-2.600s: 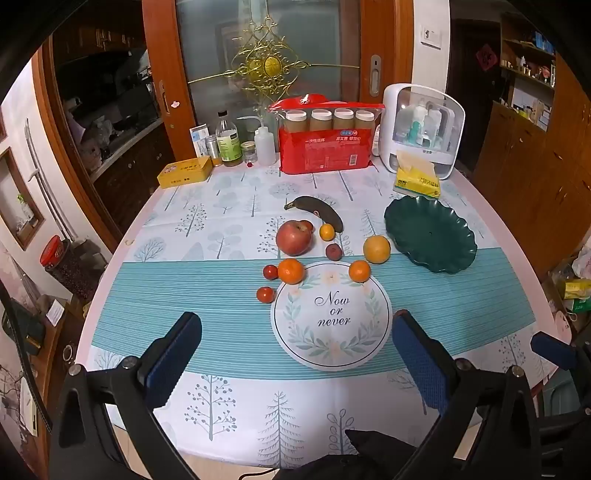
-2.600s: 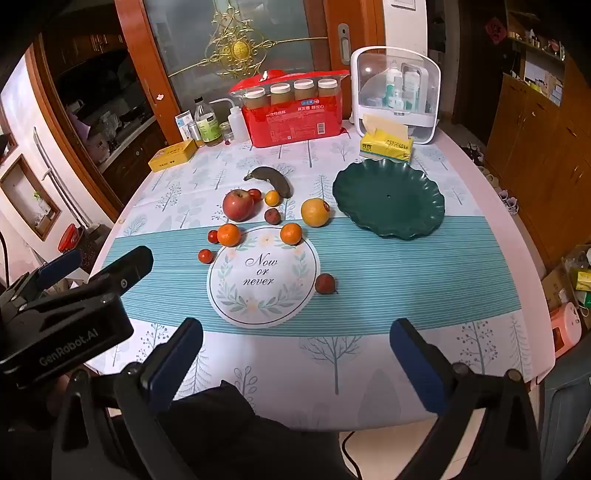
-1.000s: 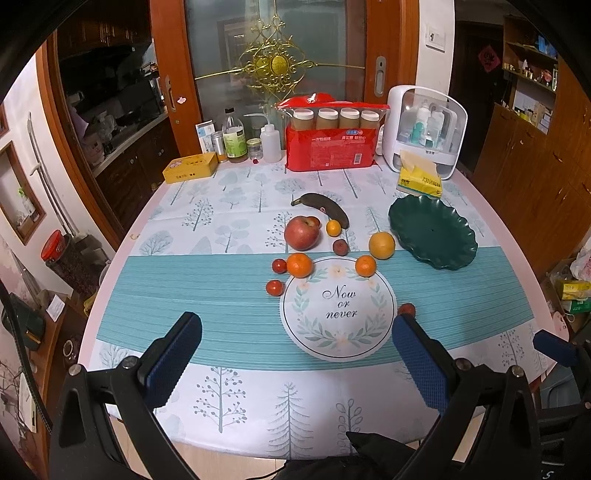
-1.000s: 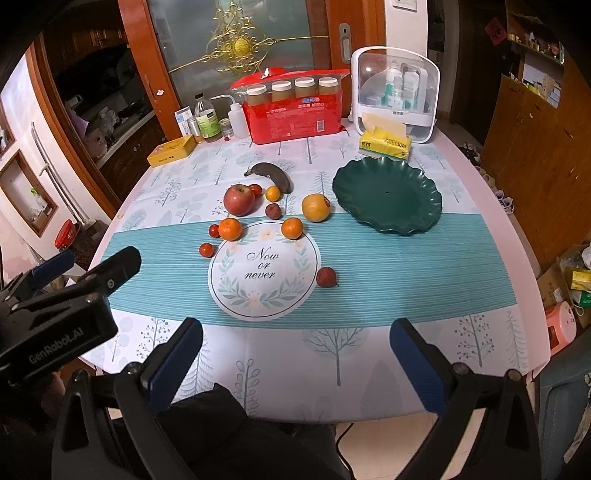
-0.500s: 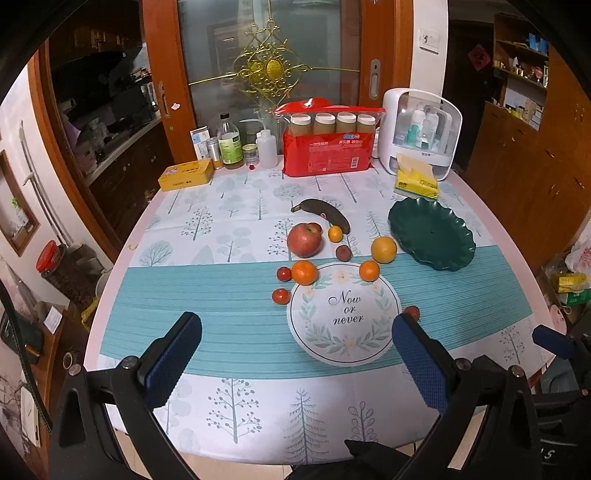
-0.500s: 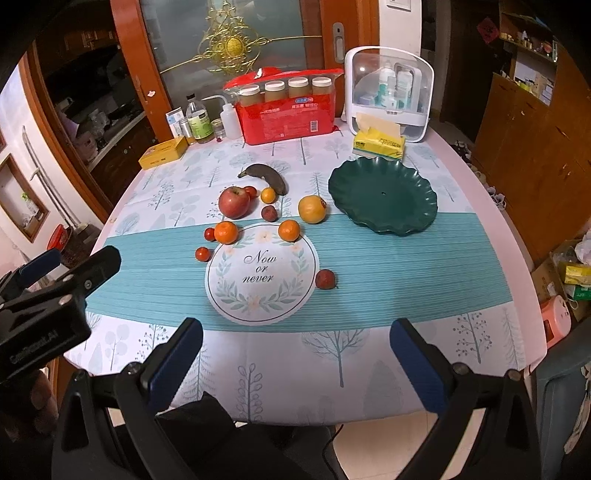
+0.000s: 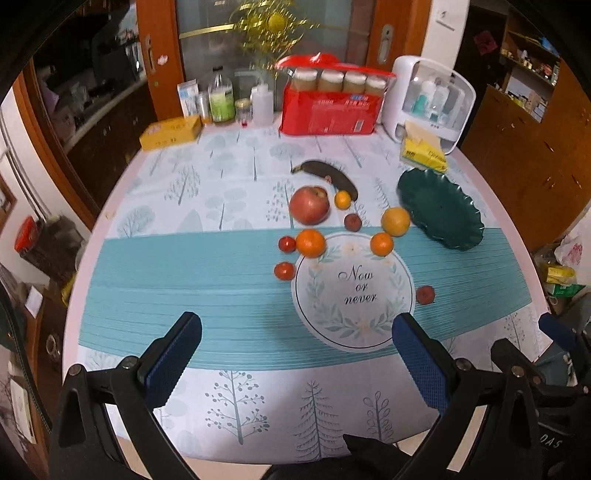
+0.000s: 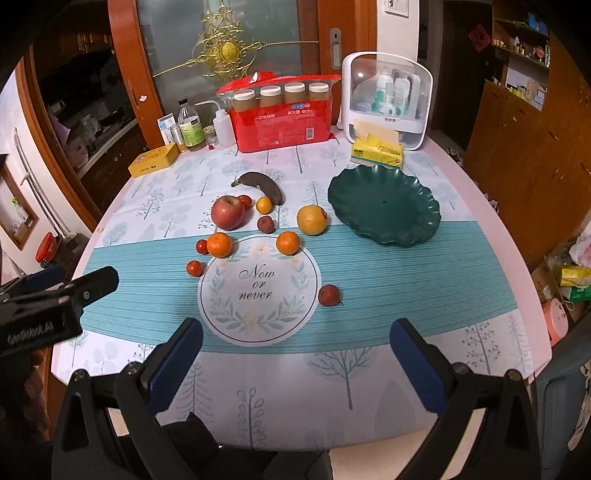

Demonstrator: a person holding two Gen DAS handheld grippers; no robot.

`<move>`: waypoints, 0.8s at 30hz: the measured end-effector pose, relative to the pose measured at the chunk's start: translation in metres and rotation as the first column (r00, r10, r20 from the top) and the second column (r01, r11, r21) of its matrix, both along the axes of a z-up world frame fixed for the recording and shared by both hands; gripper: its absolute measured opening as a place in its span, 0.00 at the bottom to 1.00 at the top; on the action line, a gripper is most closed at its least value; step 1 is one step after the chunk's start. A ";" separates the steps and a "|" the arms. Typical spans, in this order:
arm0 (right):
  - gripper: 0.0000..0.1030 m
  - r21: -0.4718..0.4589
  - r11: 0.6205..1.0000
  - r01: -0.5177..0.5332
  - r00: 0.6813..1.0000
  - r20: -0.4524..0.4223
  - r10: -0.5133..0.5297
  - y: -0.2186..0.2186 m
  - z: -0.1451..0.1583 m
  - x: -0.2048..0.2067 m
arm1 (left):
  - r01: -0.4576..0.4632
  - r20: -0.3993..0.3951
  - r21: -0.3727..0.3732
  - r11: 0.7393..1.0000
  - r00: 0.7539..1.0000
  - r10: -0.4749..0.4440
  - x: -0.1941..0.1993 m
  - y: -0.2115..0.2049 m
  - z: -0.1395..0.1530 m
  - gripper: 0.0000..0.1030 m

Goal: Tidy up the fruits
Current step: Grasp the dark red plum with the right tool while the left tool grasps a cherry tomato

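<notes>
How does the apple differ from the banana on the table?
The apple is round and red, while the banana is long, curved and dark brown, almost black. The apple sits nearer the printed mat; the banana lies farther back toward the red package. Both rest on the tablecloth, outside the green plate.

**Room setting behind the table**

Upper centre: an orange-brown wooden door frame [image 8: 122, 74] holding a frosted glass door panel [image 8: 280, 33] with a gold filigree ornament [image 8: 227, 50]. Right edge: dark wooden cabinets [image 8: 524, 147] beneath open shelving [image 8: 524, 33]. Upper left: a dim adjoining room with a pale countertop [image 7: 99, 110]. Lighting is warm and indoor.
</notes>
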State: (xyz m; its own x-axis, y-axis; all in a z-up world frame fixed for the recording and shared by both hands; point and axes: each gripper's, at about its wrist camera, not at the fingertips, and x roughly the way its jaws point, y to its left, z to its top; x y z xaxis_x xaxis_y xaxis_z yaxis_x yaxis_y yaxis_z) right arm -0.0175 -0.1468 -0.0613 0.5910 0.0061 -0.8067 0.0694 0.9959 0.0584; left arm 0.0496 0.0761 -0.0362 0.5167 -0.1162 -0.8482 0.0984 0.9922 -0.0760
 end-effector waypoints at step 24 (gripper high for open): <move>0.80 -0.030 0.988 -0.154 0.987 -0.054 0.152 -0.019 -0.083 0.078 | -0.027 -0.190 -0.041 0.999 0.982 0.019 0.125 0.009 -0.102 0.99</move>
